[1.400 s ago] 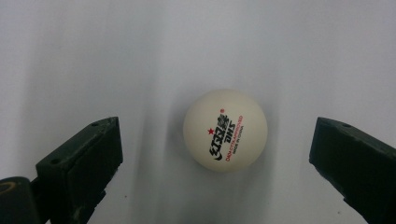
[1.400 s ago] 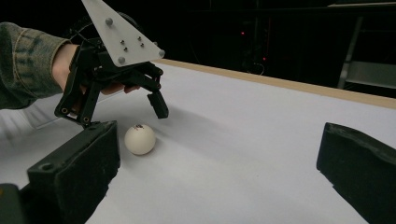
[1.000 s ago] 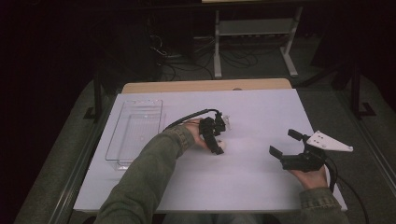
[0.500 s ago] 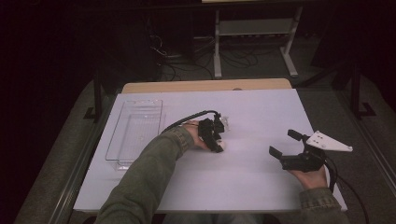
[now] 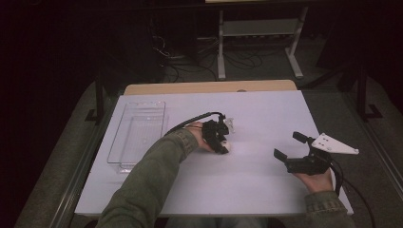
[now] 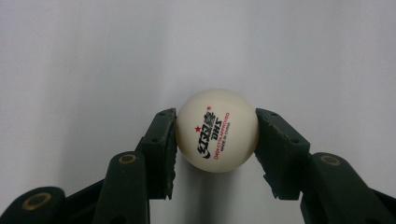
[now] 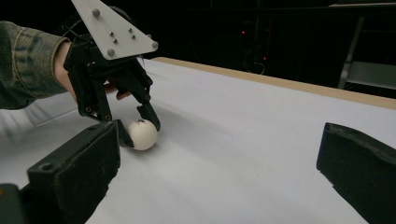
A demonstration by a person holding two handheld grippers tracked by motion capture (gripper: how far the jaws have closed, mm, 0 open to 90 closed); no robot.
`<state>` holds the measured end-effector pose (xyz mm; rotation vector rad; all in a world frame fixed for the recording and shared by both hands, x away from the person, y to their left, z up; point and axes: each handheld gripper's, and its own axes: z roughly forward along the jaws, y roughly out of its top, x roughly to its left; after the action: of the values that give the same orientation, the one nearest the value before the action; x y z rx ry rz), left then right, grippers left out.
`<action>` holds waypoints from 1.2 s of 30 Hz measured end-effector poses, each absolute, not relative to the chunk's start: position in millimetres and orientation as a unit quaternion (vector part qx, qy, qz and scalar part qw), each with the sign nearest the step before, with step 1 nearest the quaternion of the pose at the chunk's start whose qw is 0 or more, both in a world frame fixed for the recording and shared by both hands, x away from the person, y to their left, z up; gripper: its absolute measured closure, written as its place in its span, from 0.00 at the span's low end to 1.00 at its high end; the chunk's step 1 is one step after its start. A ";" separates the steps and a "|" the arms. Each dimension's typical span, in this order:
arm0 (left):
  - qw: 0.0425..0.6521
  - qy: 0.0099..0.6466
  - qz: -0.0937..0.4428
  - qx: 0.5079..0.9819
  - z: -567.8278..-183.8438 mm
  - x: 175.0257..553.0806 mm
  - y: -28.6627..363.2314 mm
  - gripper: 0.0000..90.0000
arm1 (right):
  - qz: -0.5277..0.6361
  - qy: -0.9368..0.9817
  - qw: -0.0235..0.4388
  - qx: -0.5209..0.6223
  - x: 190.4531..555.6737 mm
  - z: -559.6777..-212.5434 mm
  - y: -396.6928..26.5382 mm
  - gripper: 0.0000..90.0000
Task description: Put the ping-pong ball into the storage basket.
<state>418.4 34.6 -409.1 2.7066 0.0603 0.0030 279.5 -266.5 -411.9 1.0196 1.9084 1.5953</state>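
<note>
The left gripper (image 6: 216,135) clamps its ribbed black jaws on a smooth, round white ping-pong ball (image 6: 217,129); the right gripper (image 5: 291,147), at four o'clock on the matte white table (image 5: 256,185), gapes wide.

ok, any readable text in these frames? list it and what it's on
"DHS" with a red star and a black logo: on the table tennis ball between the left gripper jaws.
"MADE IN CHINA", small black print: same ball.
Red line beside it, seemingly ending in "APPROVED": otherwise too small to read.
No other legible text.
</note>
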 end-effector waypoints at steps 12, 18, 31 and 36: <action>0.228 0.016 0.005 0.974 -393.4 415.0 41.8 0.56 | 0.579 0.692 0.226 0.368 279.1 -411.2 -266.4 0.00; 0.229 0.016 0.010 0.973 -387.4 413.2 44.6 0.56 | 0.579 0.692 0.226 0.368 279.3 -411.2 -266.5 0.00; 0.235 0.024 0.022 0.972 -367.1 409.7 56.8 0.56 | 0.576 0.695 0.225 0.368 279.2 -411.3 -265.2 0.00; 0.235 0.023 0.028 0.971 -360.2 408.2 60.9 0.56 | 0.576 0.694 0.224 0.369 279.3 -411.4 -265.5 0.00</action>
<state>408.2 60.9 -360.2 2.6663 0.0639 0.0780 279.3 -265.5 -411.4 1.0185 1.9151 1.5912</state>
